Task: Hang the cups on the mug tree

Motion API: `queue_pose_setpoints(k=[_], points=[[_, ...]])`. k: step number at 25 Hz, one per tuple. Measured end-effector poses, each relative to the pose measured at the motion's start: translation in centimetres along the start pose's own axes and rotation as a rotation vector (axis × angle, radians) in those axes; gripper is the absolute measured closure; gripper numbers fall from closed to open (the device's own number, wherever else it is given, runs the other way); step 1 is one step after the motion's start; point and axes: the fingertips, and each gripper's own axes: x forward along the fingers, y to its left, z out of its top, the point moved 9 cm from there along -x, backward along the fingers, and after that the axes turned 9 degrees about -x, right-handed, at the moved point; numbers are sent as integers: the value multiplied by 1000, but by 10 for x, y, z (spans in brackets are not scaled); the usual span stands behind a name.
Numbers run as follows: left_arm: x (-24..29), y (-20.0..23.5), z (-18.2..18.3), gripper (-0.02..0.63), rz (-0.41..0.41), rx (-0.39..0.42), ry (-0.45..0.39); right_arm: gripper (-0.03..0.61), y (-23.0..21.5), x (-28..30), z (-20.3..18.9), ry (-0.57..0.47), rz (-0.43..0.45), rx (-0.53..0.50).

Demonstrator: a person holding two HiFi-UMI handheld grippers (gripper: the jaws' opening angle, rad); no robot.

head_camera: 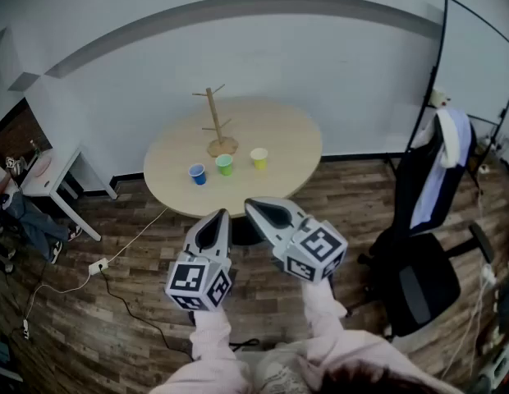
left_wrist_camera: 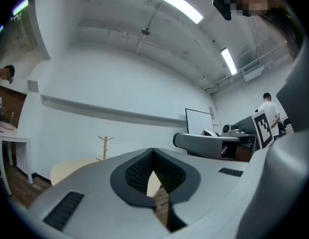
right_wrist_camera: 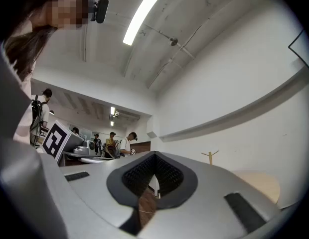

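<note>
Well beyond right gripper (head_camera: 253, 207), 3 cups (head_camera: 225, 165).

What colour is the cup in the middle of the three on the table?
Green. The middle cup shows best in the head view.

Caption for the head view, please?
Left tool and right tool, shut, face a table with cups and mug tree.
</note>
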Motion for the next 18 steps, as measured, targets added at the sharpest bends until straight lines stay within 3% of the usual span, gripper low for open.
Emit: queue_pose_setpoints(k=[18], points=[[-3, 1, -5, 609, 15, -6, 11, 578, -9, -3, -7, -9, -29, 37]])
